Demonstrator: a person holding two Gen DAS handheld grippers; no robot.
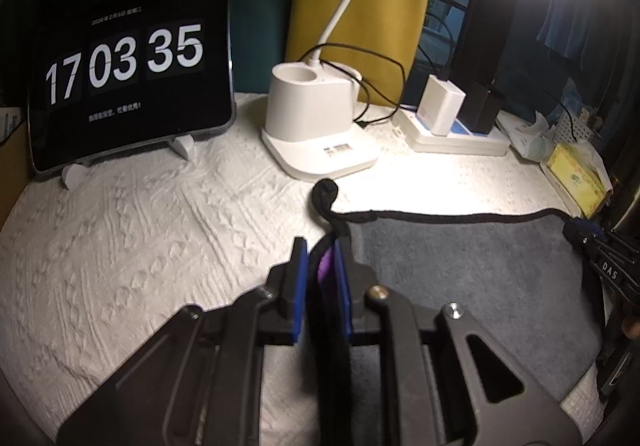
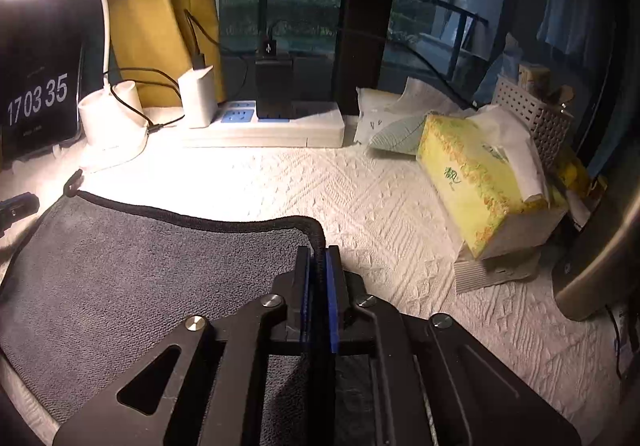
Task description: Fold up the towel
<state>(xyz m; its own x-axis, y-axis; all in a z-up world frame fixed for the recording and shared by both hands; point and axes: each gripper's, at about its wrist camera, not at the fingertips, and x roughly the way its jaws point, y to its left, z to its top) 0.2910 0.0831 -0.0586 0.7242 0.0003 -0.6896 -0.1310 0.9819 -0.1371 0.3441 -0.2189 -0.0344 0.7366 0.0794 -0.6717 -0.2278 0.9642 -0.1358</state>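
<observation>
A dark grey towel (image 1: 460, 266) with a black hem lies flat on the white textured cloth; it also shows in the right wrist view (image 2: 132, 270). My left gripper (image 1: 320, 246) is shut on the towel's far left corner, where a black hanging loop (image 1: 326, 192) sticks out. My right gripper (image 2: 318, 254) is shut on the towel's far right corner, the hem pinched between the blue pads. The right gripper also shows at the right edge of the left wrist view (image 1: 600, 246).
A tablet clock (image 1: 128, 74) stands at the back left. A white lamp base (image 1: 316, 118), a power strip (image 2: 264, 126) with chargers and cables, a yellow tissue box (image 2: 480, 182) and a white basket (image 2: 532, 118) line the back and right.
</observation>
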